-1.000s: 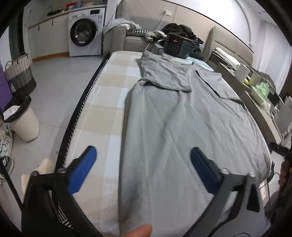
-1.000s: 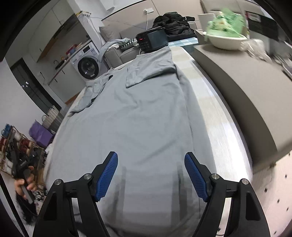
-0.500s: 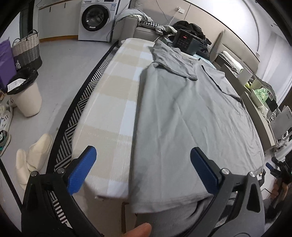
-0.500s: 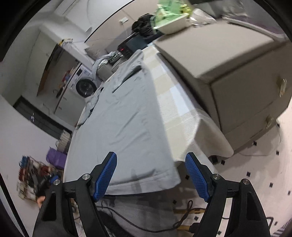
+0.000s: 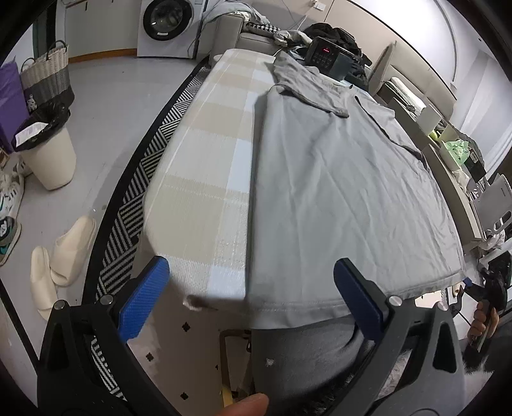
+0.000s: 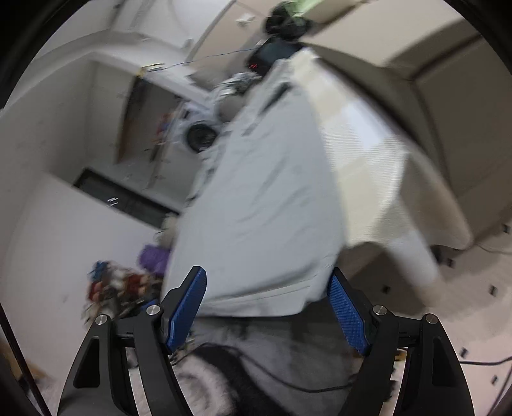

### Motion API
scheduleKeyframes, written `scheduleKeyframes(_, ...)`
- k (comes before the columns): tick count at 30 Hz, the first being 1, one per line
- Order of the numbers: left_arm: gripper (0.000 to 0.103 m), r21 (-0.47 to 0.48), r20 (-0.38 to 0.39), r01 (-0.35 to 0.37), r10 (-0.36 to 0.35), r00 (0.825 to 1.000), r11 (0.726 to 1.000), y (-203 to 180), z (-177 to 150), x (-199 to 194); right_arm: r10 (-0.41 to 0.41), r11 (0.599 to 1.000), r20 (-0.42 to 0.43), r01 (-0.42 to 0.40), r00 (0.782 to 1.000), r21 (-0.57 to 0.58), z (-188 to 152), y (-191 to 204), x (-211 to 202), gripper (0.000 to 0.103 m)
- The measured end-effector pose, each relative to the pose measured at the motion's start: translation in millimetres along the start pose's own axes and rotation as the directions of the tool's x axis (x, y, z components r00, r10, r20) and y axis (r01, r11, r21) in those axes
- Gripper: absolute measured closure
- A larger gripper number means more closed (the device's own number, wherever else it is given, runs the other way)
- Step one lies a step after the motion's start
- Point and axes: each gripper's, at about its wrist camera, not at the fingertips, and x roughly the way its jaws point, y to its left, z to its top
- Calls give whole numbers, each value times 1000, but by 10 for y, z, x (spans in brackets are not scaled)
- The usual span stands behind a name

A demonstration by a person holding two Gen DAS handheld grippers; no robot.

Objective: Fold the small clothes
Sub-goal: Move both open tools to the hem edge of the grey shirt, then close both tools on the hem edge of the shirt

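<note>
While both grippers hang off the near end of the table, the scene reads as follows.

Surface: a long table (image 5: 204,179) under a beige-and-white checked cloth, running from near to far; a black-and-white striped rug lies along its left side.
Room: one washing machine (image 5: 166,25) at the far left, one bin (image 5: 48,153) lined with a black bag on the left floor, one woven basket (image 5: 48,76) behind it, two cream slippers (image 5: 60,256) at near left, one black device (image 5: 326,60) with red digits at the table's far end.
Garment: one grey T-shirt (image 5: 336,179) lies spread flat on the table's right half, sleeves at the far end, hem hanging over the near edge, faint creases across it.
Left gripper (image 5: 252,297): jaws spread wide, empty, just off the near edge by the hem.
Right gripper (image 6: 267,308): jaws spread wide, empty, near the hem's right corner; that view is blurred.
</note>
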Motion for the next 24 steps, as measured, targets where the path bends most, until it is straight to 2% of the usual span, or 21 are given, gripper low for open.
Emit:
scheduleKeyframes(1, 1, 2, -1, 2, -2, 1000, 1000, -5, -6, 8, 22, 1000, 8, -22, 1000, -14, -5, 32, -10, 24)
scheduleKeyframes(4, 1, 16, -2, 6, -6, 1000, 1000, -33, -8, 27, 10, 1000, 32, -10, 999, -23, 6, 28, -3, 24)
scheduleKeyframes(8, 1, 34, -4, -5, 5, 1000, 999, -41, -34, 22, -137, 991, 25, 136, 990, 11, 16, -104, 38, 24)
scheduleKeyframes(10, 1, 31, -5, -4, 4, 1000, 1000, -39, -33, 25, -181, 983, 22, 180, 983, 35, 7, -202, 55, 26)
scheduleKeyframes(13, 1, 25, -8, 4, -4, 1000, 1000, -34, -28, 35, -179, 983, 44, 176, 983, 59, 12, -280, 59, 45)
scheduleKeyframes(15, 1, 27, -12, 6, -5, 1000, 1000, -35, -29, 45, -172, 984, 54, 169, 984, 46, 14, -261, 53, 67)
scheduleKeyframes(17, 1, 35, -14, 7, -6, 1000, 999, -47, -27, 55, -180, 984, 59, 180, 982, 9, 10, -203, 49, 79)
scheduleKeyframes(20, 1, 36, -16, 8, -8, 1000, 999, -49, -30, 63, -231, 972, 50, 233, 972, -38, -2, -124, 79, 91)
scheduleKeyframes(24, 1, 41, -13, 6, -6, 1000, 999, -54, -25, 60, -257, 959, 55, 262, 965, -106, 4, -6, 80, 98)
